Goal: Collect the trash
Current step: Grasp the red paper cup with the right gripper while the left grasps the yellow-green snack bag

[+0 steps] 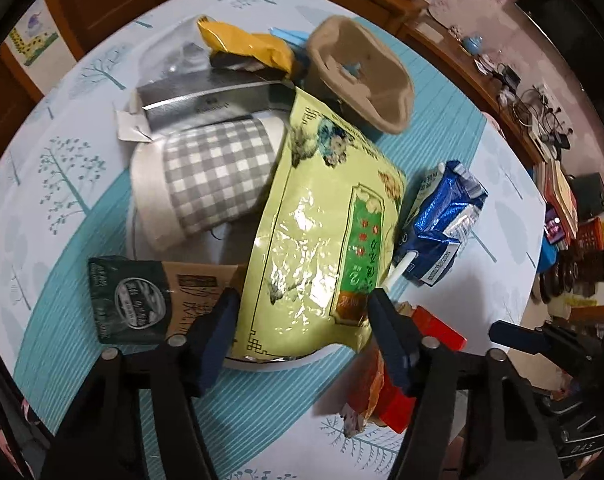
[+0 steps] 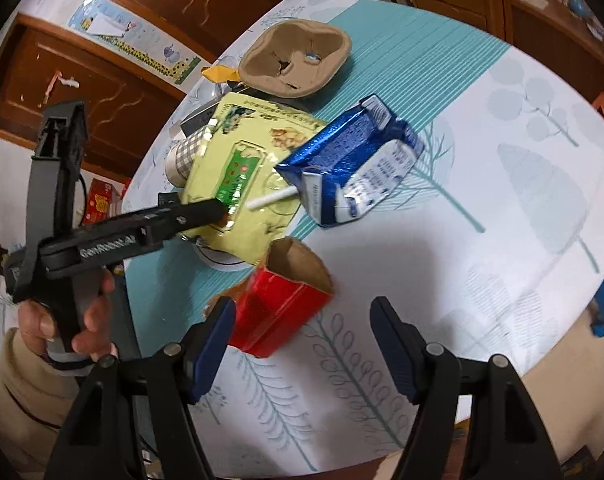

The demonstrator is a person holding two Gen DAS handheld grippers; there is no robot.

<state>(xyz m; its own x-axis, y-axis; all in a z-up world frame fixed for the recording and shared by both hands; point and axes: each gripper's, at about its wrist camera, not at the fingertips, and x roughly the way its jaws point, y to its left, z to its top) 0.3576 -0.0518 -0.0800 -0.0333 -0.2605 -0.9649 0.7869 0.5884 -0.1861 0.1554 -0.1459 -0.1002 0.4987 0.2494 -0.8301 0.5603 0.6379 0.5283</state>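
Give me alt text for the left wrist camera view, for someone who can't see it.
The open left claw straddles the lower edge of a glossy yellow-green snack bag topping a trash pile on a tree-patterned tablecloth. Around it lie a grey checked paper cup, a crumpled blue drink carton, a brown pulp cup holder and a red box.

Both wrist views look down on the green bag (image 1: 321, 216).

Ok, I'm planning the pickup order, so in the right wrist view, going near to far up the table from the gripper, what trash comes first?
Red carton → blue milk carton with its straw → brown pulp cup tray. The yellow-green bag overlaps these, so I leave it out.
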